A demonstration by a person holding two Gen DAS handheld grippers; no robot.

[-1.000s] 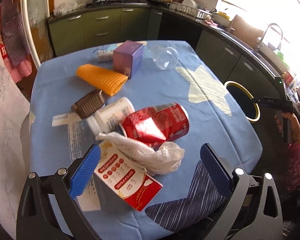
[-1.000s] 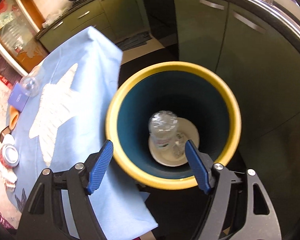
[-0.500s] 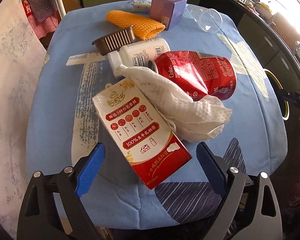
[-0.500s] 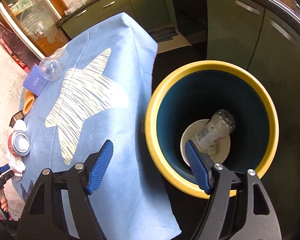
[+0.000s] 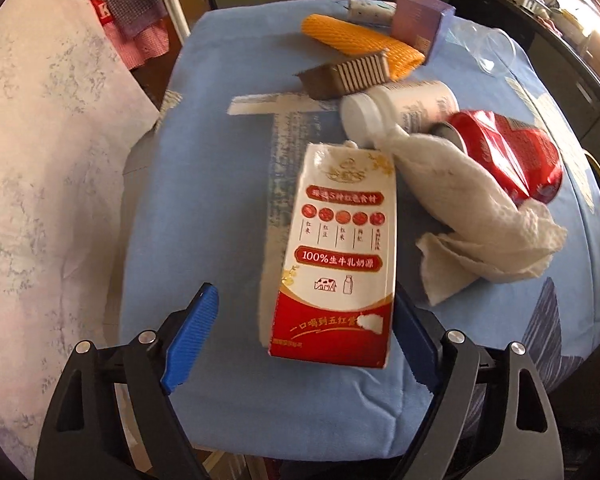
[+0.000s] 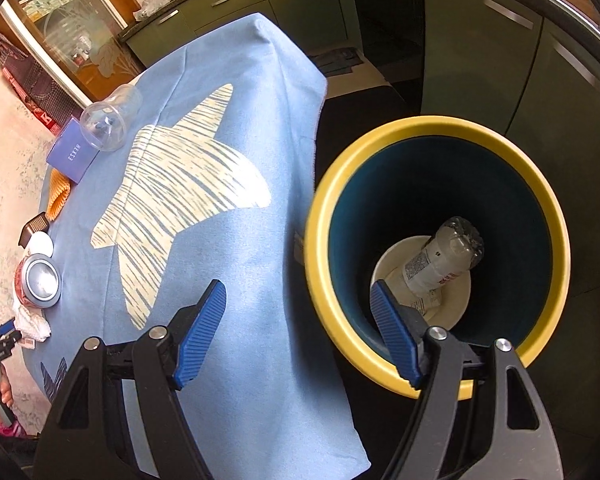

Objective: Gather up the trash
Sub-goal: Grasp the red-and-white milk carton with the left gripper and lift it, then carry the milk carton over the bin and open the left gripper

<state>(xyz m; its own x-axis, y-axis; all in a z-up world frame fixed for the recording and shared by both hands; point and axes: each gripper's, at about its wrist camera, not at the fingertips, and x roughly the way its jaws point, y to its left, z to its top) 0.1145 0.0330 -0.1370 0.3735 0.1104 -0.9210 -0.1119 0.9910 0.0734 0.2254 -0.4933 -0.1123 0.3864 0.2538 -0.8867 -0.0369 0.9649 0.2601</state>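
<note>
Lining up the wide-open left gripper around the near end of the milk carton, lying flat on the blue tablecloth beside the crumpled paper towel and crushed red can; next, probably pushing forward and squeezing across the carton's width. Holding the empty right gripper spread apart above the table edge, next to the yellow-rimmed bin with 1 plastic bottle inside. Readable on the carton: "100%" and Chinese characters; on the purple box, letters too small to tell.
</note>
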